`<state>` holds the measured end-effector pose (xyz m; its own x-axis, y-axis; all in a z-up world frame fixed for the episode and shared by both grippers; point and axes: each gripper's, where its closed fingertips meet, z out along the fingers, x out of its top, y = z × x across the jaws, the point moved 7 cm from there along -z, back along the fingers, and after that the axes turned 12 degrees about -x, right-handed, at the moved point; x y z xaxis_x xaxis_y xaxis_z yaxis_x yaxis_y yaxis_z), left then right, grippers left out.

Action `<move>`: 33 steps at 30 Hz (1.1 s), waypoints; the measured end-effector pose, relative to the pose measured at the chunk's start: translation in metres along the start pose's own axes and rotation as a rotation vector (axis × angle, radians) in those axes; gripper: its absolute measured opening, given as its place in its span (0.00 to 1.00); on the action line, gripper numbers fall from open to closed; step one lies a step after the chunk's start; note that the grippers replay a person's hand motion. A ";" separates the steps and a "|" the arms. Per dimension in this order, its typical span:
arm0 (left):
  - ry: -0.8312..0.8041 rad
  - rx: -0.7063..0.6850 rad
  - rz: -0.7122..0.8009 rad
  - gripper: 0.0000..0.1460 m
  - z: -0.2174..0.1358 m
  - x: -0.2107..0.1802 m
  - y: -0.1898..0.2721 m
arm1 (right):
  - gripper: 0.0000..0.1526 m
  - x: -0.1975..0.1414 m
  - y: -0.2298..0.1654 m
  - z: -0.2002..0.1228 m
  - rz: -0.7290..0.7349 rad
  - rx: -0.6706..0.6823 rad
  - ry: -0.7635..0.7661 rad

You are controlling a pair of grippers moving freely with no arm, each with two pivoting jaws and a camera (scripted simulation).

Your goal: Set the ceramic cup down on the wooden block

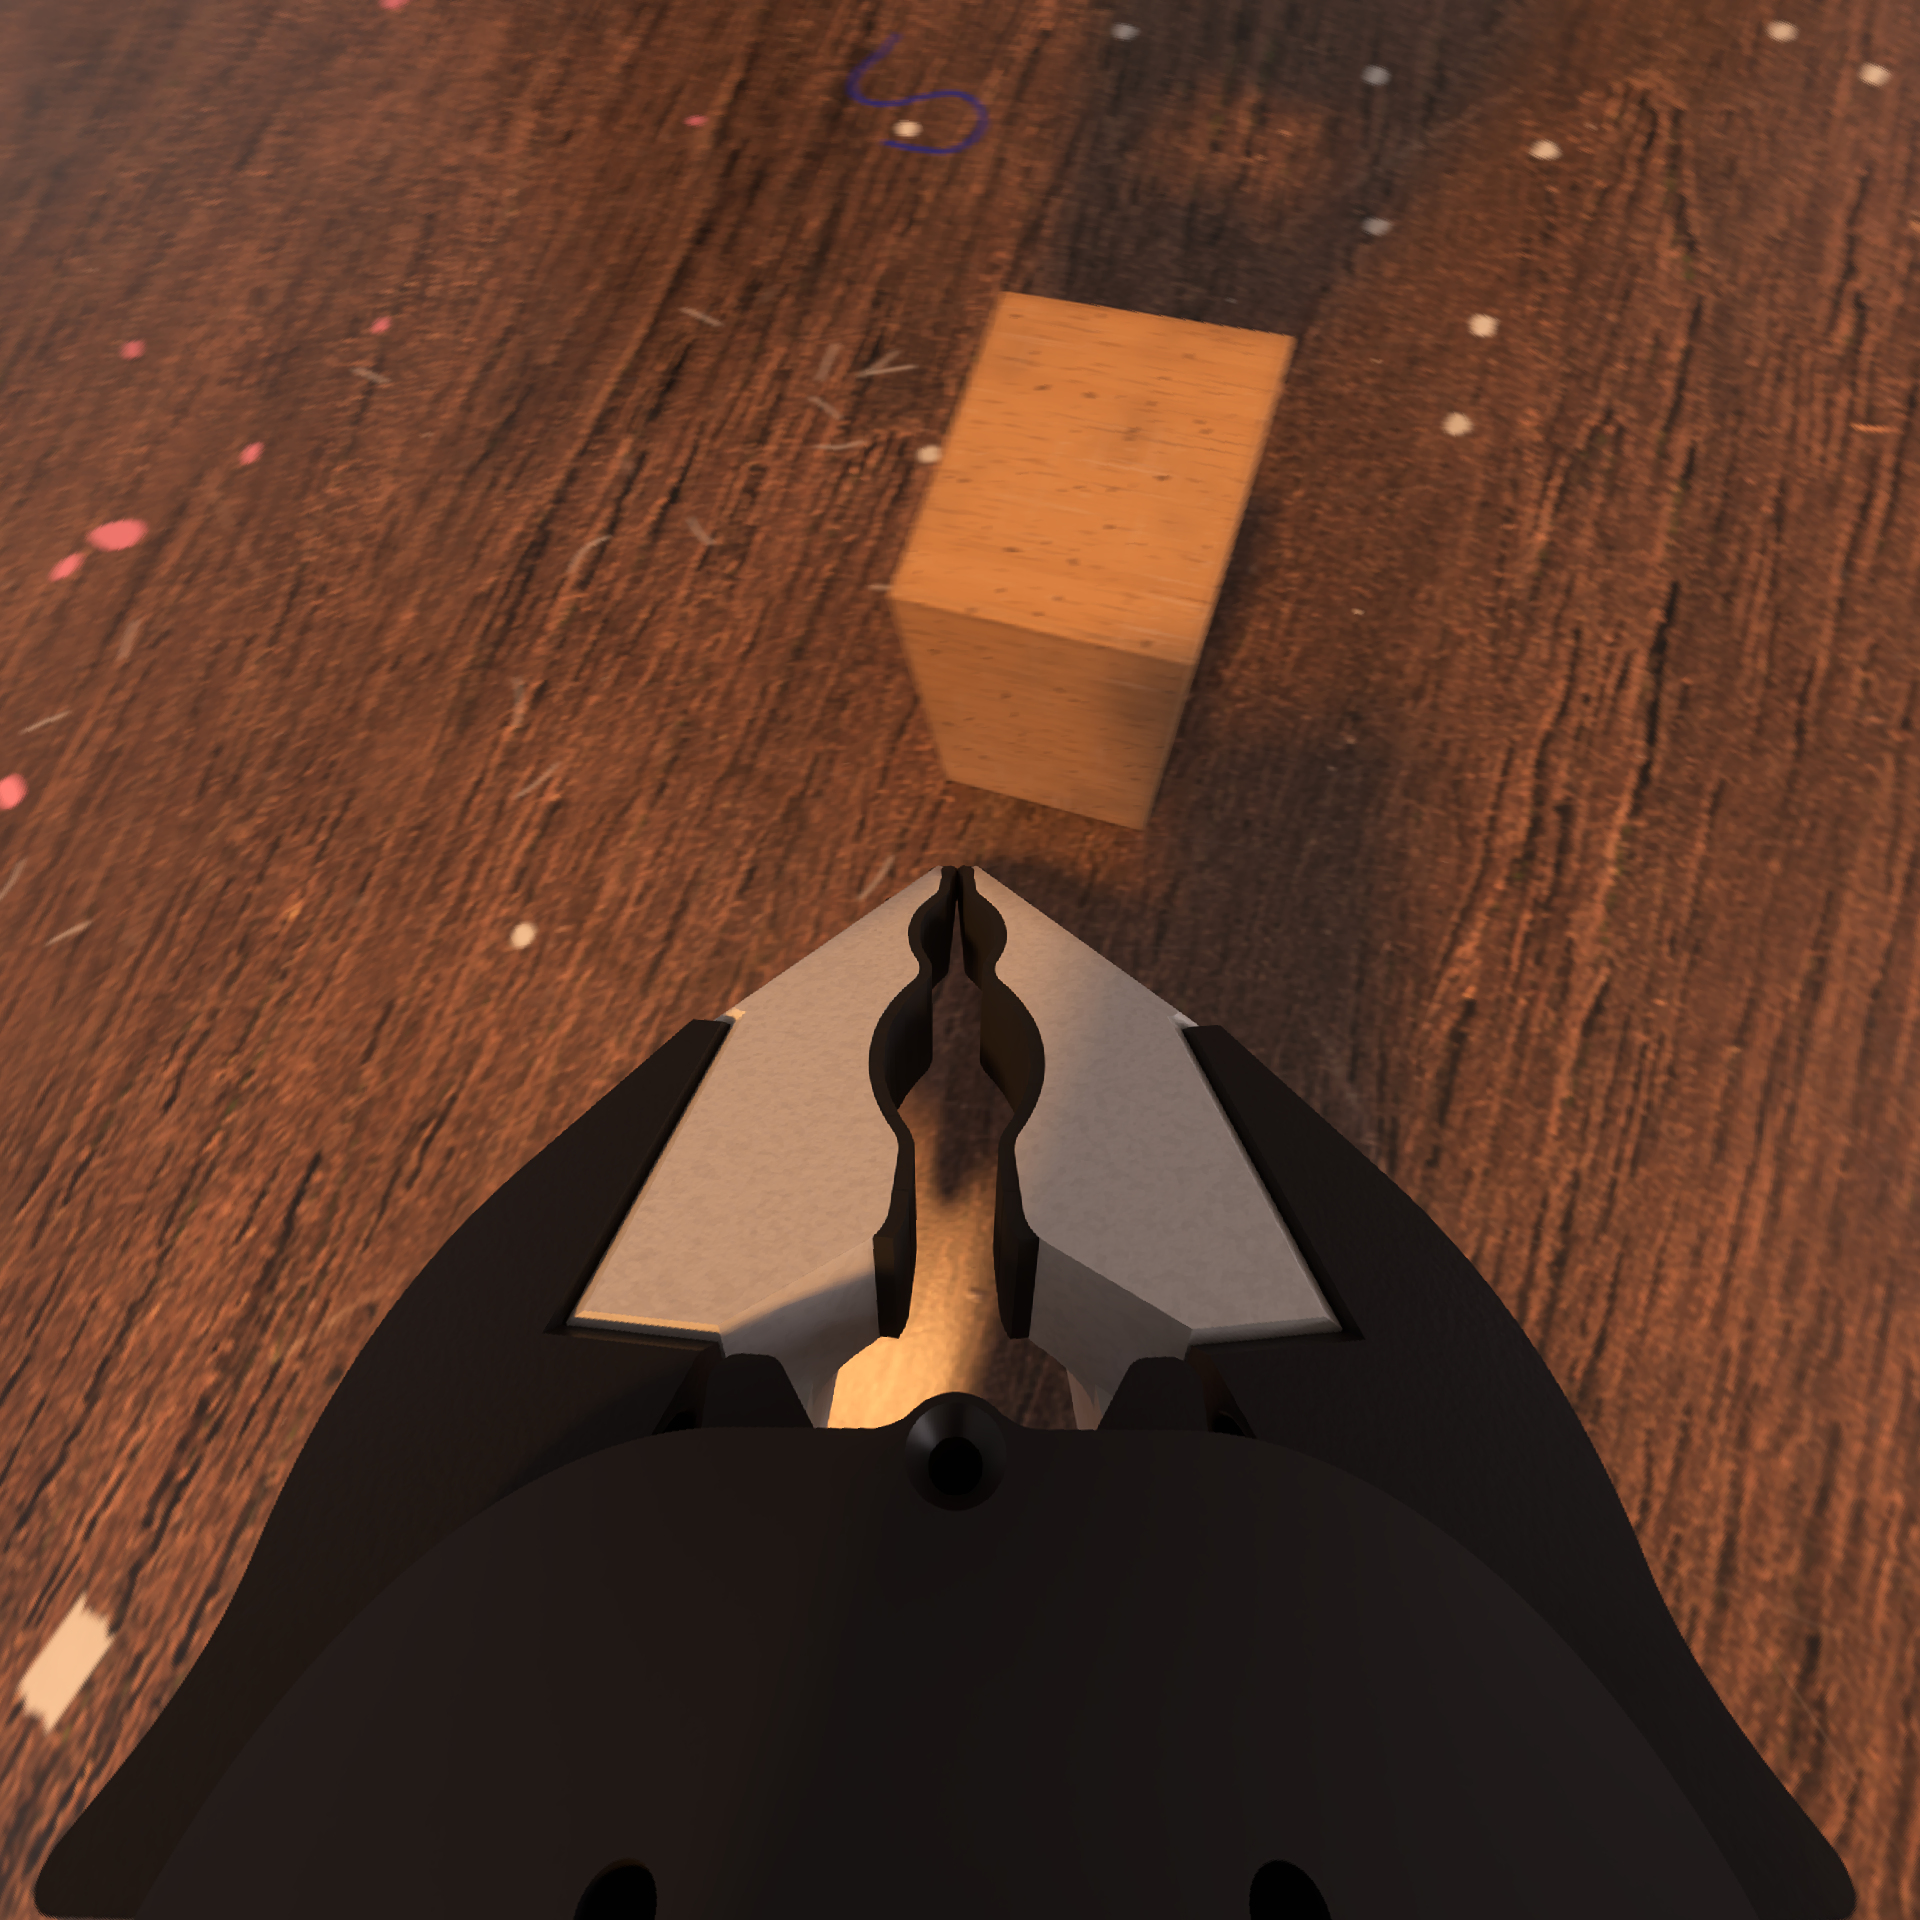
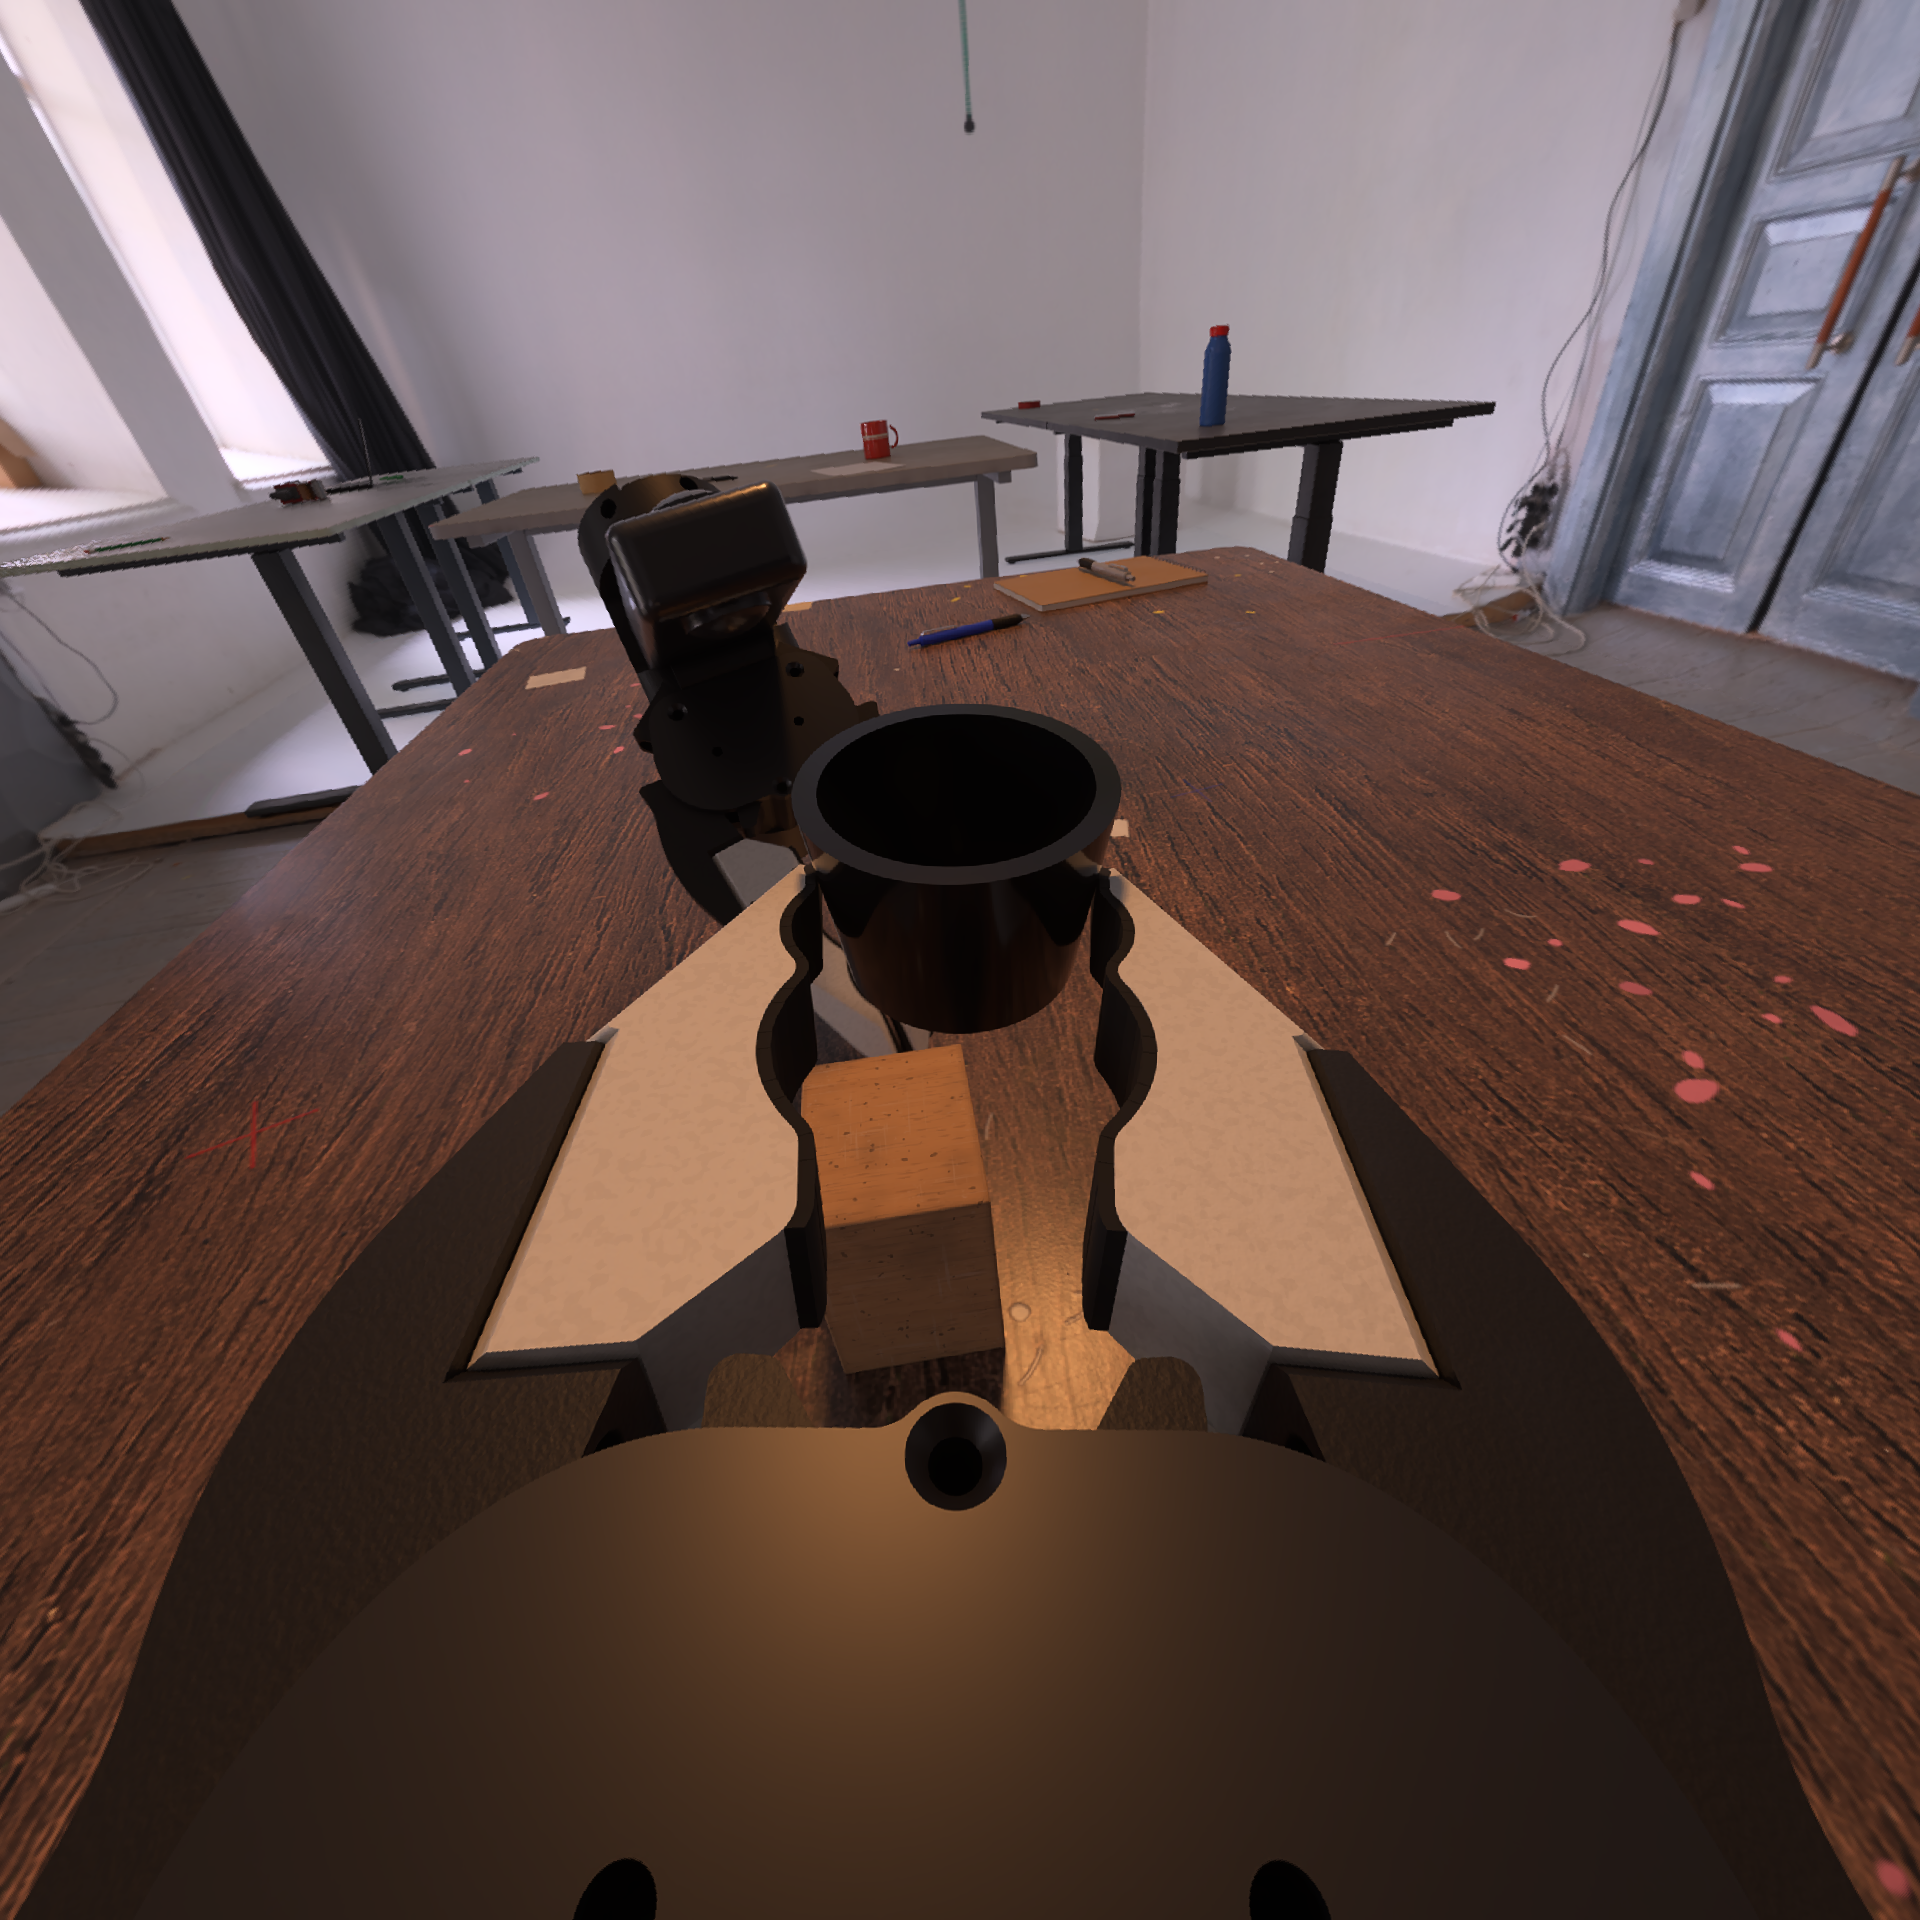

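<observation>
Pen (image 2: pixel 966 630) and notepad (image 2: pixel 1099 584) (far end) beyond black cup (image 2: pixel 954 894).

In the right wrist view the ceramic cup (image 2: pixel 956 883) covers the far end of the wooden block (image 2: pixel 896 1143) and the fingertips of the left tongs (image 2: pixel 769 914), so their jaws cannot be read there, and whether cup and block touch cannot be told. The block's left side sits behind a finger of the right tongs (image 2: pixel 954 873). In the left wrist view the surface (image 1: pixel 416 727) runs past all 4 edges, and its far part is blurred.
</observation>
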<state>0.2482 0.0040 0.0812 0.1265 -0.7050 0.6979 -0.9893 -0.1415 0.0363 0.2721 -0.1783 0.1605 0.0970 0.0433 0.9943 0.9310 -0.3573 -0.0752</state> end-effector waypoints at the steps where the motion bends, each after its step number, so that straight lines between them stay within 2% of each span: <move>1: -0.009 -0.024 0.014 0.00 0.003 0.001 0.003 | 0.34 -0.001 0.000 0.000 -0.001 0.001 -0.004; 7: -0.031 -0.110 0.058 0.01 0.013 0.004 0.015 | 0.34 -0.012 -0.004 0.007 -0.042 0.009 -0.097; 15: -0.028 -0.106 0.055 0.05 0.011 0.005 0.015 | 0.34 -0.031 -0.018 0.020 -0.141 0.087 -0.187; 33: -0.054 -0.107 0.062 0.08 0.014 0.003 0.016 | 0.34 -0.046 -0.019 0.026 -0.158 0.132 -0.173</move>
<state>0.2341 -0.0100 0.0736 0.0660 -0.7465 0.6621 -0.9971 -0.0238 0.0726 0.2595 -0.1493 0.1143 -0.0054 0.2520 0.9677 0.9760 -0.2092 0.0600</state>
